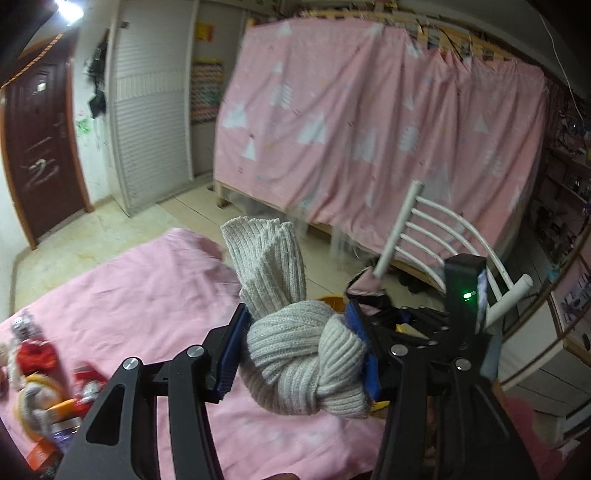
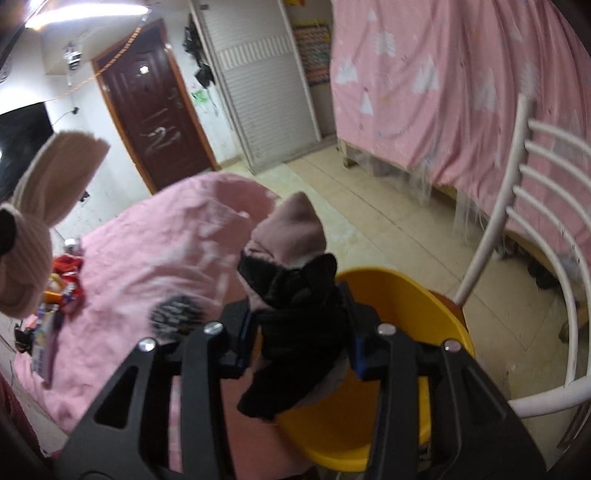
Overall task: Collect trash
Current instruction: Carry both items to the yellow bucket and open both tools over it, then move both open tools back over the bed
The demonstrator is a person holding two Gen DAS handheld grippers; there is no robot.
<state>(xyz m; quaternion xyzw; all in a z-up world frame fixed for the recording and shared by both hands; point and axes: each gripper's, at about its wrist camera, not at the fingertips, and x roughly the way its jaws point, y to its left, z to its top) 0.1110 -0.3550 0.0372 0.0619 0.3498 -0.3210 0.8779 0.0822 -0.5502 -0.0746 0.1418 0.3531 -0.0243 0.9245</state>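
In your left wrist view, the left gripper (image 1: pixel 301 349) pinches a knotted grey knit (image 1: pixel 295 354) between its pads; it is soft, light and springy, so keep the hold on the dense knot. In your right wrist view, the right gripper (image 2: pixel 301 325) has a limp black-and-pink sock (image 2: pixel 291 295) between its jaws, just above the yellow bin (image 2: pixel 406 299) ahead; it looks loose enough to slip.

A dark brown door (image 2: pixel 155 110) stands beside a white slatted wardrobe (image 2: pixel 266 92) on a pale tiled floor (image 2: pixel 388 221). A pink curtain (image 1: pixel 369 129) hangs over a wooden bed frame, near a white chair (image 2: pixel 535 221). A ceiling light (image 1: pixel 70 9) glares.
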